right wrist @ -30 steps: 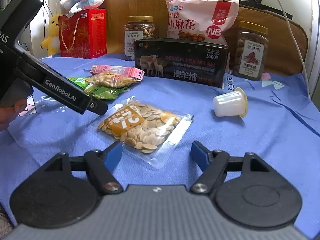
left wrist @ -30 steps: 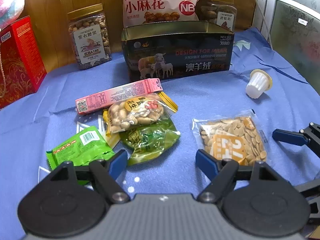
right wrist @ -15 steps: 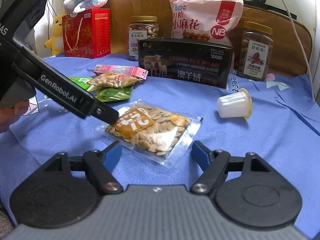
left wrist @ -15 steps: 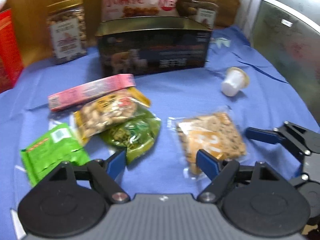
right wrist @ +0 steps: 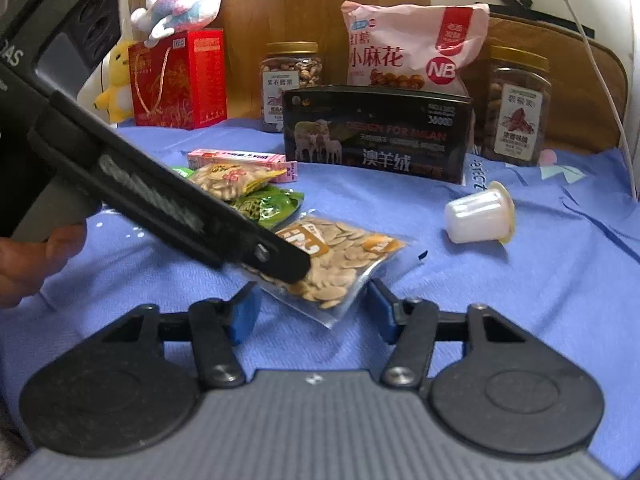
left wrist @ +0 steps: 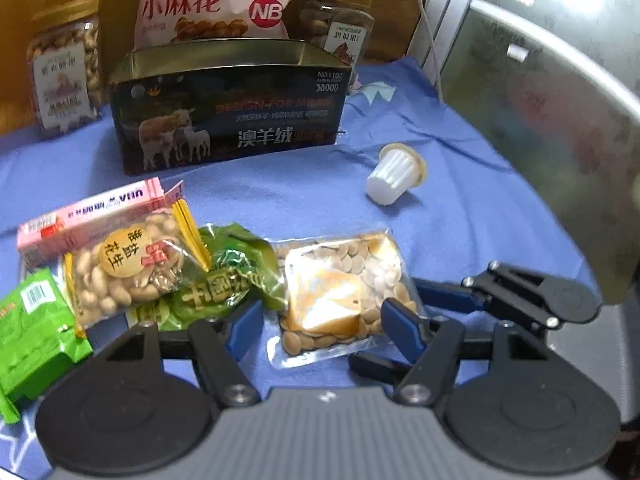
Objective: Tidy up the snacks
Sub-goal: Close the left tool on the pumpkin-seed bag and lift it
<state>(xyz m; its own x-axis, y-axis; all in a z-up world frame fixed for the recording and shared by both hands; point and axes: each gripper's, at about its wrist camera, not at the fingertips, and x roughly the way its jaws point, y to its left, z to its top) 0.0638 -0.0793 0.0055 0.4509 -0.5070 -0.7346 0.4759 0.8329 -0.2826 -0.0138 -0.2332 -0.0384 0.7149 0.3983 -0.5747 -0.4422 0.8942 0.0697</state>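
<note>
A clear packet of pumpkin seeds [left wrist: 344, 288] lies on the blue cloth, also in the right wrist view [right wrist: 332, 260]. My left gripper [left wrist: 324, 324] is open, its fingers either side of the packet's near end. My right gripper [right wrist: 316, 312] is open too, at the packet's other end; its blue fingers [left wrist: 444, 292] show at the right of the left wrist view. A peanut packet [left wrist: 132, 268], green packets [left wrist: 224, 280] and a pink bar [left wrist: 88, 216] lie left. An open dark tin box [left wrist: 228, 120] stands behind.
A white jelly cup [left wrist: 394, 178] lies on its side right of the box. Two nut jars [right wrist: 292, 76], a large pink snack bag [right wrist: 412, 52] and a red gift box [right wrist: 180, 80] stand along the back. The table edge and a grey panel are at the right.
Both grippers have closed in on the seed packet from opposite ends. The left gripper has swung right, and its fingers now straddle the packet. Both stay open.
</note>
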